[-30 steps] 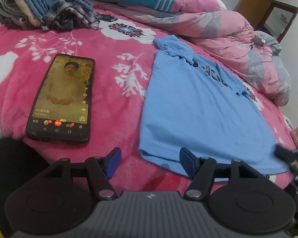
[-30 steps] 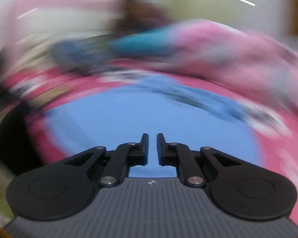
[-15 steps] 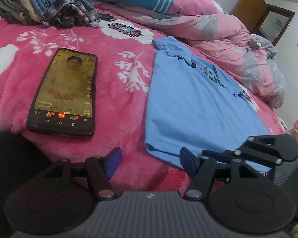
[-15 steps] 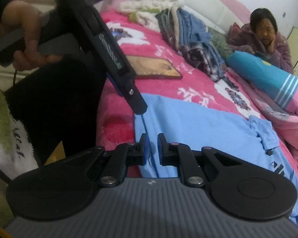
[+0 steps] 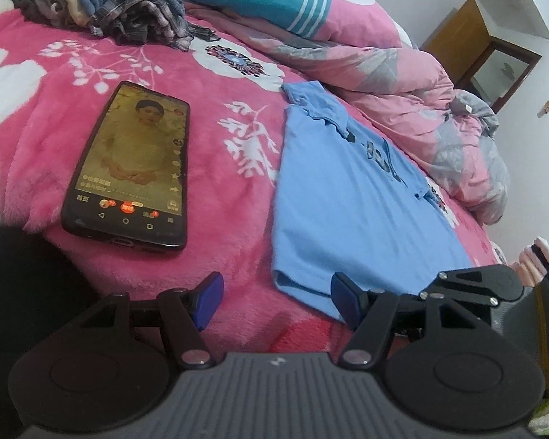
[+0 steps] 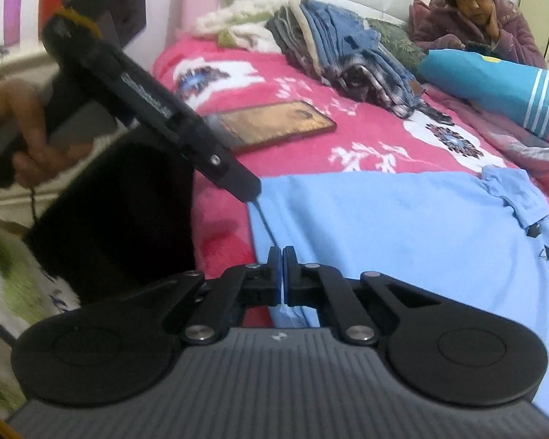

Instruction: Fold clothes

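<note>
Your right gripper [image 6: 282,274] pinches the hem of the blue shirt [image 5: 347,212] at the bed's near edge; your left gripper [image 5: 276,300] hangs spread over the hem corner. The shirt is light and limp, so hold both corners. The phone [image 5: 128,168] lies left, the quilt [image 5: 402,91] crowds the far side.

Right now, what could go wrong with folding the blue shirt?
The left gripper is open at the blue shirt hem, one jaw over bare blanket, so it might pinch blanket too. The right gripper looks shut on the hem alone; lifting now could skew the shirt. The phone lies beside the shirt and might get swept.
</note>
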`<state>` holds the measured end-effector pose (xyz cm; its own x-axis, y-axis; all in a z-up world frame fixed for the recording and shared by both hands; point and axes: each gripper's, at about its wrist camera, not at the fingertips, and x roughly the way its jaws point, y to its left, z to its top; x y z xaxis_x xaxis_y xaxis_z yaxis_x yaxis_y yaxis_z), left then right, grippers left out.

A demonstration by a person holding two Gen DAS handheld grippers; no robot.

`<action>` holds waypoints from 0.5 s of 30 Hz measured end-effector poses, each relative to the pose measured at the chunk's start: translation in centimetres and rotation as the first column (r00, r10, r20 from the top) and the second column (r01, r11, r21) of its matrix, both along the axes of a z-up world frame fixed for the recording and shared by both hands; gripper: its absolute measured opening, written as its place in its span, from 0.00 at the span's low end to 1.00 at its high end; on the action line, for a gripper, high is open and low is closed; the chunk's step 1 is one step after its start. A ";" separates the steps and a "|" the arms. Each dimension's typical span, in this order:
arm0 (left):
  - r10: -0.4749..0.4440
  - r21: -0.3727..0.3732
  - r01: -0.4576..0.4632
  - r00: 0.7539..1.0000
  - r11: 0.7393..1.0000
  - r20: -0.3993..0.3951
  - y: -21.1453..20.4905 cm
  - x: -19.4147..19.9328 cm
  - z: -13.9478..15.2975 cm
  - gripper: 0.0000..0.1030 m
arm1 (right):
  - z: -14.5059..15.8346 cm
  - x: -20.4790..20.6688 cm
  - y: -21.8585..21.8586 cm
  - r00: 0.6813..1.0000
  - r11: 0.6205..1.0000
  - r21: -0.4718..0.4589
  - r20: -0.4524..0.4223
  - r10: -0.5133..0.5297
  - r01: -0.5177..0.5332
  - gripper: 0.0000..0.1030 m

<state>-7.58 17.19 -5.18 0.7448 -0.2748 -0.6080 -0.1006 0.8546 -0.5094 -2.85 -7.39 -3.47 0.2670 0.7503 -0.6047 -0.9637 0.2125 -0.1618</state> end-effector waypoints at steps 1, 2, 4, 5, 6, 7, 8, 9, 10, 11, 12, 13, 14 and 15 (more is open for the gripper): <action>0.002 -0.002 -0.002 1.000 1.000 0.000 0.0 0.0 0.0 0.64 | 0.0 -0.1 0.0 1.000 1.000 -0.001 0.001 0.003 -0.003 0.00; 0.003 -0.002 -0.003 1.000 1.000 0.001 0.0 0.0 0.0 0.64 | -0.1 -0.1 0.1 1.000 1.000 -0.007 0.012 0.005 -0.004 0.00; 0.002 0.002 -0.002 1.000 1.000 0.004 0.0 0.0 0.0 0.64 | -0.2 -0.4 0.3 0.999 1.000 -0.027 0.054 0.005 -0.004 0.00; 0.001 0.007 -0.001 1.000 1.000 0.004 0.0 0.0 0.0 0.64 | -0.3 -0.6 0.4 0.997 0.999 -0.037 0.075 0.006 -0.003 0.00; -0.001 0.011 0.001 1.000 1.000 0.003 0.0 0.1 0.0 0.64 | -0.4 -0.7 0.5 0.995 0.999 -0.047 0.096 0.007 -0.002 0.01; -0.002 0.016 0.002 1.000 1.000 0.003 -0.1 0.1 0.0 0.64 | -0.5 -0.9 0.6 0.993 0.998 -0.061 0.121 0.013 -0.005 0.01; -0.004 0.020 0.004 1.000 1.000 0.004 -0.1 0.1 0.0 0.64 | -0.8 -1.2 0.7 0.989 0.997 -0.078 0.149 0.024 -0.012 0.03; -0.005 0.023 0.005 1.000 1.000 0.004 -0.1 0.2 0.0 0.64 | -1.0 -1.3 0.8 0.985 0.996 -0.091 0.168 0.031 -0.016 0.06; -0.006 0.027 0.006 1.000 1.000 0.005 -0.2 0.2 0.0 0.64 | -1.2 -1.4 0.9 0.983 0.995 -0.100 0.180 0.035 -0.017 0.08; -0.007 0.030 0.007 1.000 1.000 0.005 -0.2 0.2 0.0 0.64 | -1.4 -1.5 1.0 0.981 0.994 -0.108 0.192 0.039 -0.019 0.08; -0.008 0.033 0.007 1.000 0.999 0.005 -0.2 0.2 0.0 0.64 | -1.5 -1.5 1.1 0.979 0.994 -0.112 0.198 0.040 -0.018 0.08; -0.008 0.035 0.008 1.000 0.999 0.005 -0.2 0.2 -0.1 0.64 | -1.6 -1.4 1.1 0.980 0.994 -0.111 0.197 0.036 -0.014 0.08; -0.009 0.037 0.009 1.000 0.999 0.005 -0.3 0.2 -0.1 0.64 | -1.7 -1.3 1.2 0.980 0.994 -0.110 0.197 0.033 -0.011 0.08; -0.009 0.038 0.009 1.000 0.999 0.005 -0.3 0.2 -0.1 0.64 | -1.7 -1.1 1.2 0.982 0.995 -0.104 0.187 0.025 -0.005 0.06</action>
<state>-7.39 16.93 -5.25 0.7455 -0.2583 -0.6144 -0.0903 0.8742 -0.4772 -3.98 -6.18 -5.15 0.3720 0.6915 -0.6192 -0.9171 0.1709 -0.3602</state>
